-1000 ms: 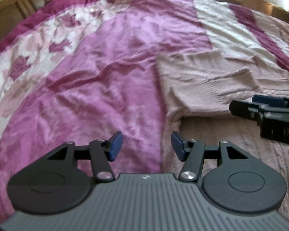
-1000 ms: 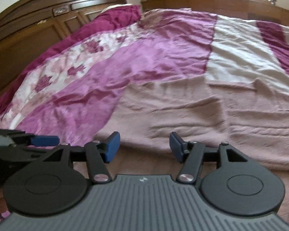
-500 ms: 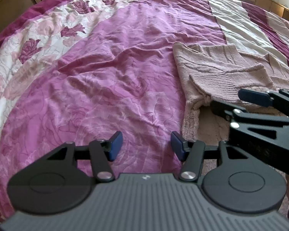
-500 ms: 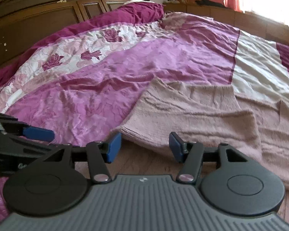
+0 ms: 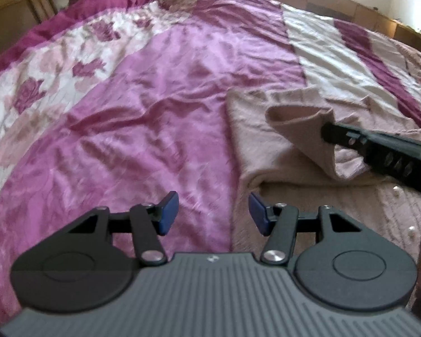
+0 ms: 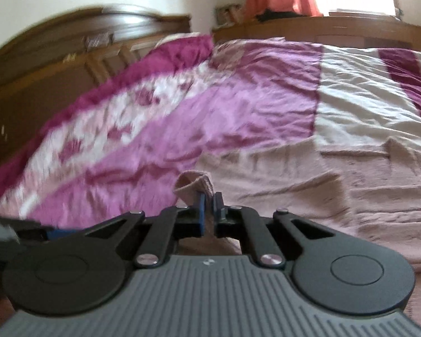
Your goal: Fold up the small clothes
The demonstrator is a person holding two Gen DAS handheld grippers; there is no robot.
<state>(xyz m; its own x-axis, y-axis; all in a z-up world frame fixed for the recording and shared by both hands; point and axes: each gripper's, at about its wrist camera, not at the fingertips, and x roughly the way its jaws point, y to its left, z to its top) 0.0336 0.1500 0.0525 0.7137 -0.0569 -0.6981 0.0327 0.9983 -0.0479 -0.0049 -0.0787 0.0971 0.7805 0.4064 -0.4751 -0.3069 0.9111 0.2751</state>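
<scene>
A dusty-pink knitted garment (image 5: 269,140) lies spread on the right half of the bed. My right gripper (image 6: 209,213) is shut on its folded sleeve edge (image 6: 195,185), which bunches up between the blue pads. From the left wrist camera that same gripper (image 5: 327,132) comes in from the right and lifts a flap of the knit (image 5: 303,126) off the rest. My left gripper (image 5: 212,214) hovers open and empty over the garment's left edge, where it meets the bedspread.
A purple, floral and cream bedspread (image 5: 154,98) covers the bed. A dark wooden headboard (image 6: 56,64) stands at the left, a low wooden unit (image 6: 322,28) under a curtained window behind the bed. The left gripper's tip (image 6: 56,231) shows at the lower left.
My right gripper has shut on the garment's sleeve edge and raised it. The left gripper has stayed open, its view tilted slightly.
</scene>
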